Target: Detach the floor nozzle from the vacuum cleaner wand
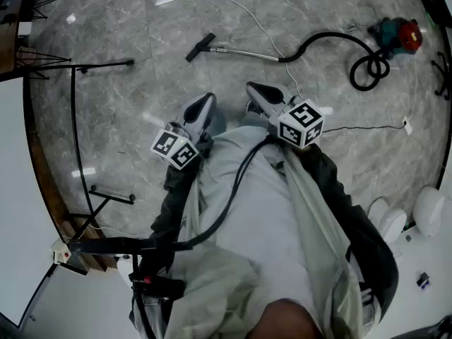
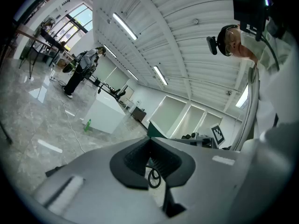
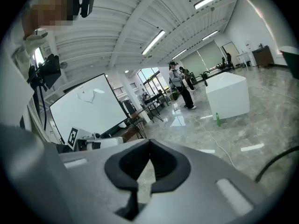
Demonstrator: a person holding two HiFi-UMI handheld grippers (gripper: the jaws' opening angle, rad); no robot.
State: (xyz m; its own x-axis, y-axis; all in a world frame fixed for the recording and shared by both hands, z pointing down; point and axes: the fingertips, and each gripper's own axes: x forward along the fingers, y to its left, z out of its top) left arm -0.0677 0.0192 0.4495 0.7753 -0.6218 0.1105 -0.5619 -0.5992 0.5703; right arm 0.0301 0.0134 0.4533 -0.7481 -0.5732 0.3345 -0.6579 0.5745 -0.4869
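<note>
- A pale garment (image 1: 282, 217) on the person's front filled the bottom of the head view, with a black cable (image 1: 236, 186) looping over it.
- Just past it, the left gripper (image 1: 205, 102) and right gripper (image 1: 251, 87) were held side by side over the grey marble floor (image 1: 141, 34). Both pointed away from the body towards the vacuum.
- In the left gripper view, the left gripper (image 2: 150, 142) had its jaws pressed together on nothing. The right gripper (image 3: 149, 146) was likewise closed and empty in its own view.
- The floor nozzle (image 1: 200, 47) lay on the floor well beyond both grippers, slightly left of them, joined to the metal wand (image 1: 244, 51).
- The wand ran right into a black hose (image 1: 332, 42), which curled round to a red and teal canister (image 1: 399, 35) at the far right.
- A thin white cord (image 1: 247, 11) crossed the floor near the wand. Open floor separated the grippers from the nozzle.
- A black stand (image 1: 76, 119) stood to the left.
- At the lower right sat rounded white things (image 1: 427, 210), possibly helmets.
</note>
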